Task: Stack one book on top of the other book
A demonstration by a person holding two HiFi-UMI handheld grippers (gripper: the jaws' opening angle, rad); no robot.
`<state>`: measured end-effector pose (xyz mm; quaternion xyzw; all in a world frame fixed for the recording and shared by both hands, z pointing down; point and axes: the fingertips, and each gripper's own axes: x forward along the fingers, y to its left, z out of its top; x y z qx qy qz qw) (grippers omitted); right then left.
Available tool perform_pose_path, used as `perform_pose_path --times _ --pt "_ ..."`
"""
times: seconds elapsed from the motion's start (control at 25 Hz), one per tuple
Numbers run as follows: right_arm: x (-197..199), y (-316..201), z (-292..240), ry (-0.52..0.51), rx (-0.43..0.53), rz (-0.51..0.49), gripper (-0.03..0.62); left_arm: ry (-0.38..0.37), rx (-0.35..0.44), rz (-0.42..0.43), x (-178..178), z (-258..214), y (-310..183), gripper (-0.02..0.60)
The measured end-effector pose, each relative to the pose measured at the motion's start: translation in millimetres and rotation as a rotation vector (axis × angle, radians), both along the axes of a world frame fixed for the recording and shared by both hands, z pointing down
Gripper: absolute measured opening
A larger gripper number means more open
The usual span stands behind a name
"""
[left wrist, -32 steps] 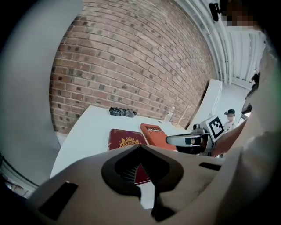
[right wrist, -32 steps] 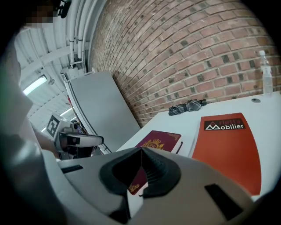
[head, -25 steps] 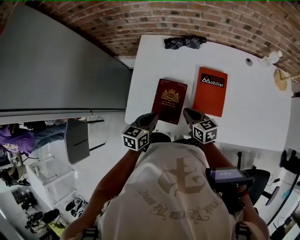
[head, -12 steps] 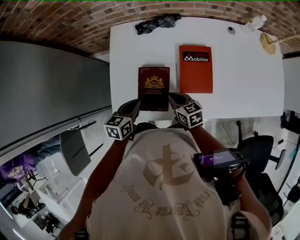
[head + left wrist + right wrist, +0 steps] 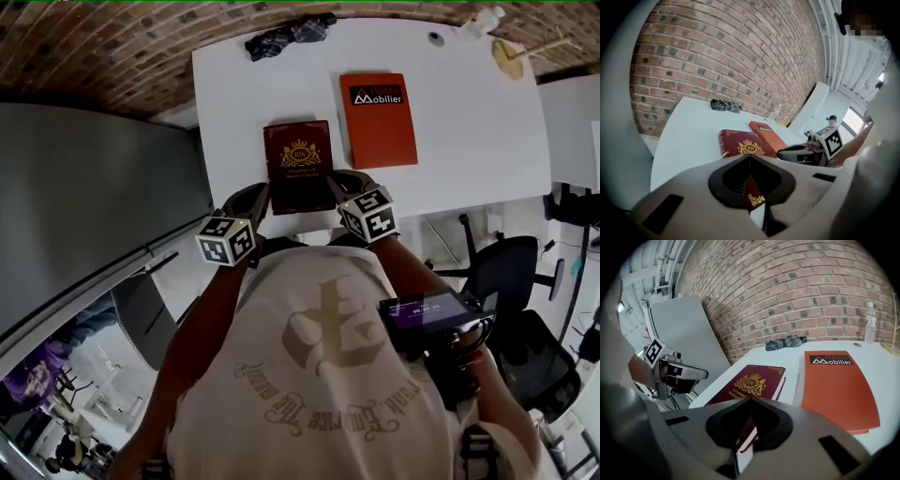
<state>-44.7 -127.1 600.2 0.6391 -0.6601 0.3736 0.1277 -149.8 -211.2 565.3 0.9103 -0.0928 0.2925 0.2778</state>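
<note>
Lowered toward maroon book (image 5: 298,161), left tool (image 5: 260,191) and right tool (image 5: 338,177) (both clenched empty) hide its near edge.

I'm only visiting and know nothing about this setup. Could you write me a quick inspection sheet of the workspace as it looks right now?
Surface: white table, set against a brick wall.
Job's things: dark red book and orange book lie flat side by side, apart, not stacked.
Clutter: dark bundle, clear bottle and tan object along the far edge.
Grippers: left gripper and right gripper sit at the dark red book's near edge, one on each side, jaws together, holding nothing.
Cables: nothing seen.
Surroundings: grey panel left of the table, office chair to its right.
</note>
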Motion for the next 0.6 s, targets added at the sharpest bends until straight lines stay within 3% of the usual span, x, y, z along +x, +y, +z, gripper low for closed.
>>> perform_pose_path --times 0.6 --pt "-4.3 -9.4 21.6 0.125 -0.149 -0.047 0.021 -0.003 -0.072 0.002 -9.6 18.1 -25.5 0.021"
